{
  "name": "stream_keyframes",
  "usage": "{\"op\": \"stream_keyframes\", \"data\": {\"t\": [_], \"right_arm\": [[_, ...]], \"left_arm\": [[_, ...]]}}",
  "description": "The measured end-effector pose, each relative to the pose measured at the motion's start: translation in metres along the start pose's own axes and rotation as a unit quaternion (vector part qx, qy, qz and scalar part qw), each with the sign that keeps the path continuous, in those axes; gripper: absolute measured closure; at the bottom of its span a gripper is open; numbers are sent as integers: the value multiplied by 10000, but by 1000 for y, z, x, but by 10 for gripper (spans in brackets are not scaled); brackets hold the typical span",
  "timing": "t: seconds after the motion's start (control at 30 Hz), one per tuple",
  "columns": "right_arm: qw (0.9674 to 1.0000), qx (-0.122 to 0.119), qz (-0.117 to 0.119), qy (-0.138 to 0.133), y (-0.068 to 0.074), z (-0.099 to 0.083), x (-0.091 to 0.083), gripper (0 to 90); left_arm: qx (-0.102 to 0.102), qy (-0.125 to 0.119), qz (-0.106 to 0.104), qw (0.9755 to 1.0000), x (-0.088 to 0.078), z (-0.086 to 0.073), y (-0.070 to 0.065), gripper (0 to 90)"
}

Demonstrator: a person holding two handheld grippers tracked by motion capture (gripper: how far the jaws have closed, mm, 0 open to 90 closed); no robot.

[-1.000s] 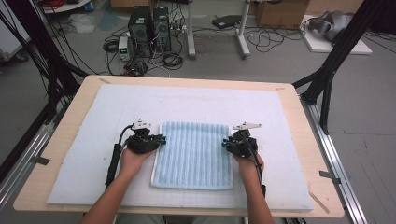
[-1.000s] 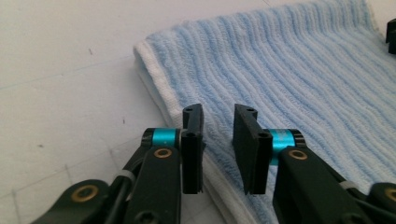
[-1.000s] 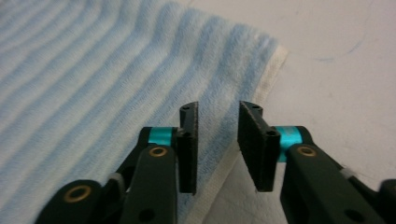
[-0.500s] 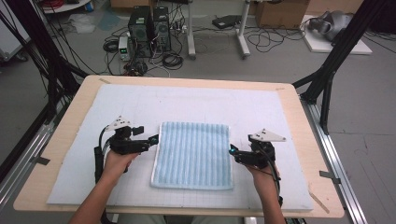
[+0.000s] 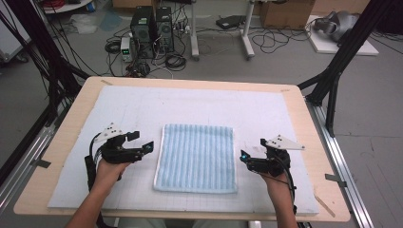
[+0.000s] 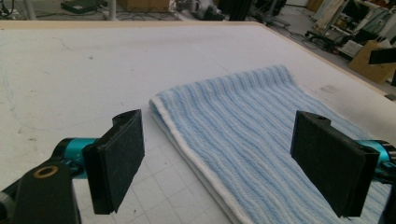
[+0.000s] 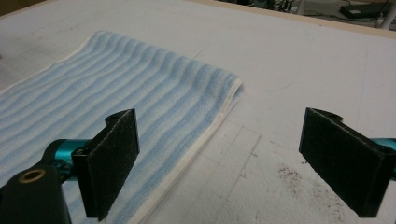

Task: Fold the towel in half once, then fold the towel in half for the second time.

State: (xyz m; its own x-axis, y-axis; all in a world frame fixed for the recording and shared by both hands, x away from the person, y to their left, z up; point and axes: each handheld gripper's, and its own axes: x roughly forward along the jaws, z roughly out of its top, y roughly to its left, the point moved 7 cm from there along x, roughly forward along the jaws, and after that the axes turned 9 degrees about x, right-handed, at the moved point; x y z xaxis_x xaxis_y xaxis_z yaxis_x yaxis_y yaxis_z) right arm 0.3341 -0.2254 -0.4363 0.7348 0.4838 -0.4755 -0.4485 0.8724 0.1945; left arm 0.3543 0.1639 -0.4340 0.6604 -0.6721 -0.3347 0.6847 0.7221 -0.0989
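Observation:
A folded blue-and-white striped towel lies flat in the middle of the white mat. My left gripper hovers just off the towel's left edge, pointing at it. Its jaws have just been opening and stand wide with nothing between them. In the left gripper view the left gripper looks over the towel's white-hemmed edge. My right gripper sits off the towel's right edge, jaws also just opened wide and empty. The right gripper looks along the towel's folded corner.
The white mat covers a wooden table with a bare rim all round. Black frame struts rise at both back corners. Computers and cables lie on the floor beyond. Dark specks mark the mat.
Both grippers have let go of the towel's far corners, opened, and drawn outward and toward the person, the left to the left and the right to the right. The towel stays put.

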Motion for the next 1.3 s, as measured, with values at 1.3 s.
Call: {"op": "stream_keyframes", "data": {"t": [1.3], "right_arm": [[9992,-1,319,247,9,-4,1,114]], "left_arm": [[109,944,609,9936,82,10,48,297]]}}
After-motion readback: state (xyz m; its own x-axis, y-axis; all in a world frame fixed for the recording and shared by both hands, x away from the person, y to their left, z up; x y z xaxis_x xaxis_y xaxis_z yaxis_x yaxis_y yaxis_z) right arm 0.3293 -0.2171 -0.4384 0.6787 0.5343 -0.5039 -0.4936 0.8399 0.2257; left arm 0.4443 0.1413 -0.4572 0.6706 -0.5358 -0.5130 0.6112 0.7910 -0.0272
